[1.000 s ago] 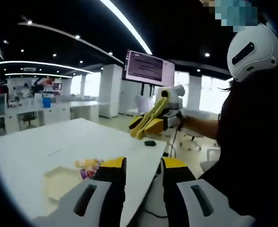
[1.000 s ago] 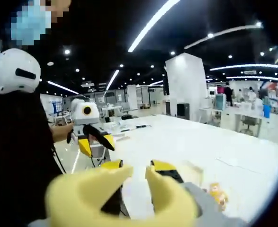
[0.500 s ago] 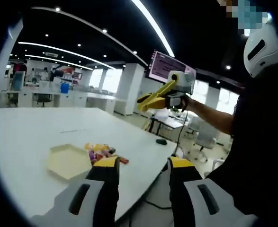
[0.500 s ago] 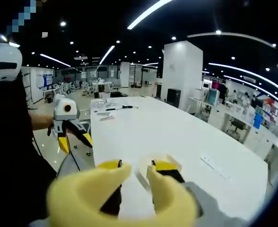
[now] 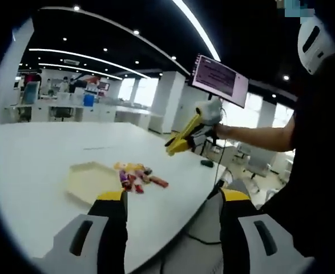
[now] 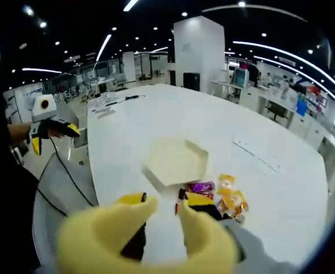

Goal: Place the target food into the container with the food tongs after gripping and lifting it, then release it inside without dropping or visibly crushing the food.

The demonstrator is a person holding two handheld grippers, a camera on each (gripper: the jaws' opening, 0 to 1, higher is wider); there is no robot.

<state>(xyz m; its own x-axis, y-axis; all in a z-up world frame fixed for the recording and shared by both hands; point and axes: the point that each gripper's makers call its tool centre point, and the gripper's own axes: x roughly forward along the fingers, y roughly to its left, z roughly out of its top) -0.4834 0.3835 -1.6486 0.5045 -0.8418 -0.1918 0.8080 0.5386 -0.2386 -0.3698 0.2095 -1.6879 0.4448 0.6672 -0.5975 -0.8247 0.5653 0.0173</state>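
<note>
Here, nearest in the left gripper view, the left tool [image 5: 173, 228] stands with its two yellow-tipped black jaws well apart and nothing between them, above the near edge of the white desk [image 5: 36, 154]. Just beyond the jaws lies the pale hexagonal container [image 5: 90, 180], flat on the desk and with no food in it. Touching its right side is a small heap of wrapped snacks [image 5: 136, 176] in yellow, purple and red. Farther on, above the desk's far edge, the right tool [image 5: 184, 136] hangs in the air in a person's hand, carrying long yellow food tongs [image 5: 181, 137] that point down toward the snacks; how wide the tongs stand cannot be told from here. Behind it a screen [image 5: 220, 80] hangs in the office.

In the right gripper view, the right tool [image 6: 161, 211] shows closest, its jaws closed on the yellow handles of the tongs, whose two arms stand a little apart with nothing in them. Just past the tips lie the snacks, purple and orange packets, right of the container, which is nearer the desk's middle. Far left, off the desk edge, the left tool appears small, held in a hand [image 6: 19, 132].
</note>
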